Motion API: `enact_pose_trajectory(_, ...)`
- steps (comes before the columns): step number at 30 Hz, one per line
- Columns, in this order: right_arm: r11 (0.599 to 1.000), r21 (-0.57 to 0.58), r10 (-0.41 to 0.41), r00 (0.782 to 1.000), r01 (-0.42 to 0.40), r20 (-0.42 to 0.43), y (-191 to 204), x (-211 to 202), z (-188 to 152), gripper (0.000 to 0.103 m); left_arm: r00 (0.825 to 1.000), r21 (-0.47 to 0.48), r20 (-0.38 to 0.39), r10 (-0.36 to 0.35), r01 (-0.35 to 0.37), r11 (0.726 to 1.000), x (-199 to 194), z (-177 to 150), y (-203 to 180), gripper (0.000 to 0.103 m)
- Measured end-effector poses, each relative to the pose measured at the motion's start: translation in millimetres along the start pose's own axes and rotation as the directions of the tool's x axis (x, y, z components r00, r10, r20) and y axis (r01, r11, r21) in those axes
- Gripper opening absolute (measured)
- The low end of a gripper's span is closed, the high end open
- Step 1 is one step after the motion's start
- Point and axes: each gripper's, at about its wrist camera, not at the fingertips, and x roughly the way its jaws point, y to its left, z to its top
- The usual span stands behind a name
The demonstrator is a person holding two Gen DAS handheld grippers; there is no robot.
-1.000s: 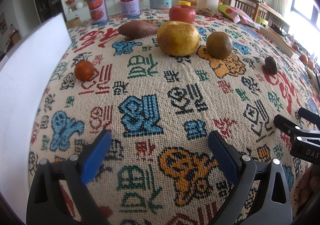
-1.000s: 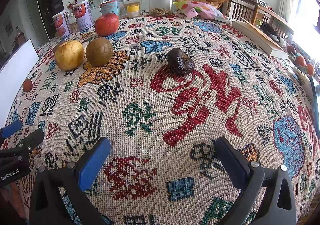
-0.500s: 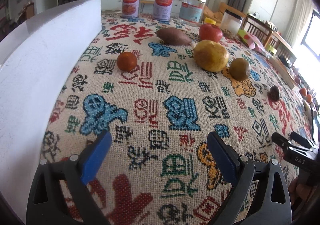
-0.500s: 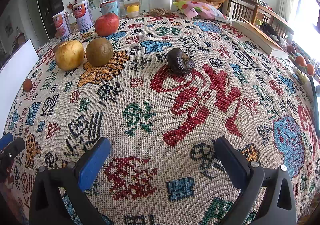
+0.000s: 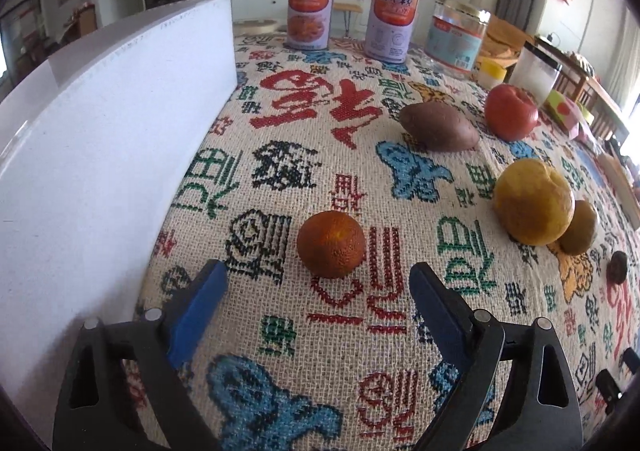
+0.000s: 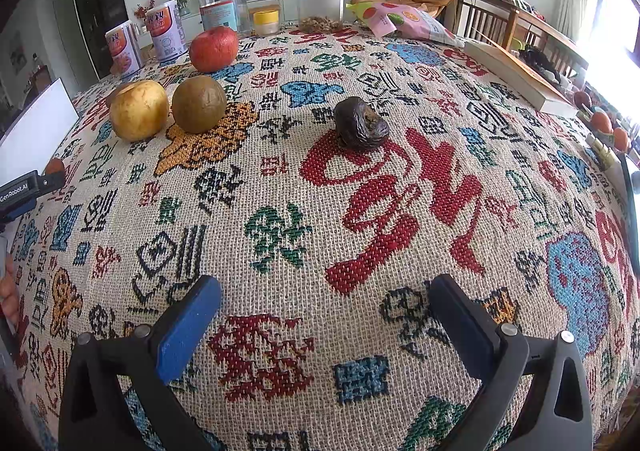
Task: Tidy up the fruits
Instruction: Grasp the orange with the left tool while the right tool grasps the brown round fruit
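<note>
Both jaws of the left gripper [image 5: 316, 291] stand apart and have just been closing in, with nothing between them; the small orange [image 5: 331, 244] sits on the patterned cloth [image 5: 400, 331] just ahead of the blue pads, beside the white board [image 5: 100, 155]. Farther off lie the sweet potato [image 5: 438, 127], red apple [image 5: 511, 113], yellow pear [image 5: 533, 201] and a brown-green fruit [image 5: 580, 227] touching the pear. Over on the other side the right gripper [image 6: 324, 315] hangs above the cloth with its jaws wide and empty, the dark wrinkled fruit [image 6: 360, 123] well ahead of it.
</note>
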Motion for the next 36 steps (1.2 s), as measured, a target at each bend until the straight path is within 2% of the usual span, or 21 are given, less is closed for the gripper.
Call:
enact_pose_trajectory(1,1.000,0.000,0.000,1.000,0.000,0.000,0,-1,1,0.103,1.000,0.005,0.010,-0.003,0.003,1.000,0,2,0,0.051)
enact_pose_trajectory(2,1.000,0.000,0.000,1.000,0.000,0.000,0,0,0,0.103,1.000,0.013,0.018,-0.009,0.009,1.000,0,4,0,0.037)
enact_pose_trajectory(3,1.000,0.000,0.000,1.000,0.000,0.000,0,1,-1,0.103,0.999,0.018,0.018,-0.028,0.028,0.999,0,6,0,0.029)
enact_pose_trajectory(7,1.000,0.000,0.000,1.000,0.000,0.000,0,0,-1,0.103,0.997,0.033,0.008,-0.076,0.076,0.997,-14,-7,-2,0.029)
enact_pose_trajectory(12,1.000,0.000,0.000,1.000,0.000,0.000,0,1,-2,0.103,0.980,0.097,-0.064,-0.191,0.197,0.976,-51,-53,-23,0.029)
enact_pose_trajectory(14,1.000,0.000,0.000,1.000,0.000,0.000,0,1,-2,0.103,0.974,0.133,-0.071,-0.215,0.223,0.966,-65,-70,-30,0.029)
enact_pose_trajectory(17,1.000,0.000,0.000,1.000,0.000,0.000,0,0,-1,0.103,0.983,0.196,-0.039,-0.181,0.185,0.963,-73,-84,-39,0.032)
enact_pose_trajectory(18,1.000,0.000,0.000,1.000,0.000,0.000,0,1,-2,0.103,0.985,0.221,-0.023,-0.171,0.172,0.960,-72,-85,-42,0.036)
enact_pose_trajectory(20,1.000,0.002,0.004,1.000,-0.004,0.001,-1,0,-1,0.103,0.983,0.241,-0.026,-0.181,0.182,0.953,-72,-84,-46,0.053)
enact_pose_trajectory(21,1.000,0.007,0.011,1.000,-0.011,0.005,-2,0,-1,0.103,0.984,0.248,-0.032,-0.174,0.177,0.952,-70,-83,-48,0.072)
enact_pose_trajectory(22,1.000,0.019,0.022,1.000,-0.023,0.014,-4,-2,-1,0.103,0.985,0.257,-0.043,-0.166,0.172,0.951,-67,-83,-50,0.079)
enact_pose_trajectory(27,0.972,0.222,0.051,0.990,-0.080,0.134,-40,-20,-17,0.103,0.986,0.275,-0.049,-0.158,0.165,0.947,-66,-84,-53,0.084)
enact_pose_trajectory(28,0.967,0.234,0.063,0.987,-0.097,0.147,-43,-24,-17,0.103,0.985,0.276,-0.052,-0.162,0.170,0.946,-65,-84,-53,0.086)
enact_pose_trajectory(31,0.978,0.139,0.134,0.980,-0.155,0.146,-25,-22,-1,0.100,0.983,0.270,-0.054,-0.177,0.185,0.945,-66,-84,-51,0.086)
enact_pose_trajectory(33,0.981,-0.006,0.191,0.977,-0.191,0.092,4,-15,23,0.091,0.968,0.221,-0.061,-0.241,0.249,0.943,-69,-82,-40,0.086)
enact_pose_trajectory(36,0.961,-0.179,0.217,0.976,-0.212,0.008,46,5,61,0.089,0.943,0.141,-0.078,-0.323,0.332,0.933,-76,-80,-20,0.086)
